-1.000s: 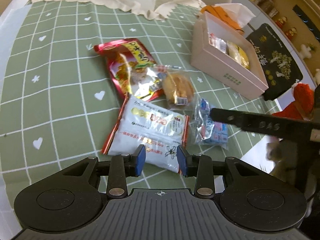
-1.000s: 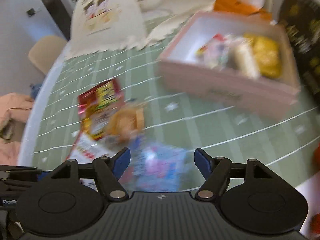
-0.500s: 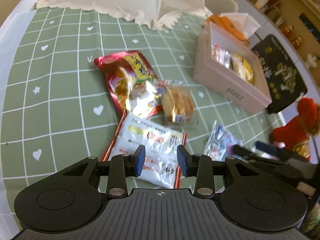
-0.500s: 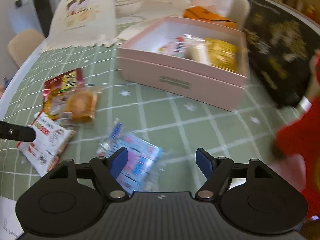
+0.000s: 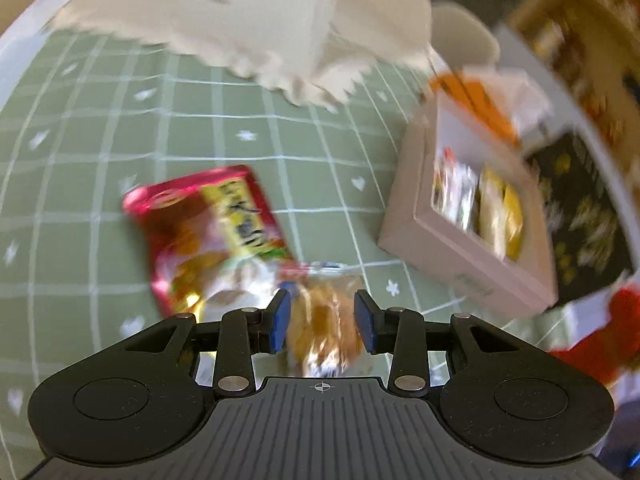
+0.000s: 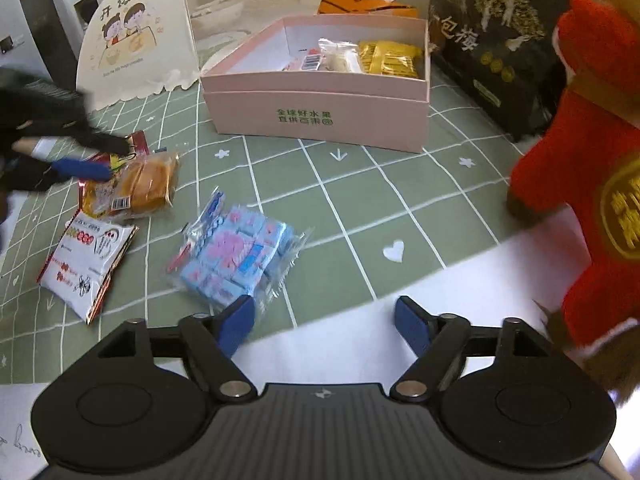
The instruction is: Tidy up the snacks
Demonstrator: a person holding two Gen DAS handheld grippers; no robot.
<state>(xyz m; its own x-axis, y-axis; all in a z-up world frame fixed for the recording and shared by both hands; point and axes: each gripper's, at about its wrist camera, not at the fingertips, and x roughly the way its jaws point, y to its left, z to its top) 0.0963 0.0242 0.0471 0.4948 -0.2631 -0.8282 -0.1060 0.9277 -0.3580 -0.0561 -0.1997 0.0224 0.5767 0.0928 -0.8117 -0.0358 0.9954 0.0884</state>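
My left gripper (image 5: 322, 322) is open, its jaws on either side of a wrapped bread bun (image 5: 326, 324), (image 6: 150, 182); whether they touch it I cannot tell. The bun lies partly on a red snack bag (image 5: 208, 232). My right gripper (image 6: 324, 320) is open and empty at the table's near edge, just behind a blue-and-pink candy pack (image 6: 236, 256). A white snack bag (image 6: 88, 260) lies to the left. The open pink box (image 6: 320, 114) holds a few snacks, also seen blurred in the left wrist view (image 5: 460, 256).
A red plush figure (image 6: 580, 184) stands at the right edge. A black printed bag (image 6: 496, 40) leans behind the box, an orange tissue pack (image 6: 360, 2) beyond it. A cream card stand (image 6: 136, 36) is at the back left. Green grid tablecloth (image 6: 360, 200).
My left gripper moved forward from the white bag to the bread bun. My right gripper drew back toward the table edge, away from the candy pack.
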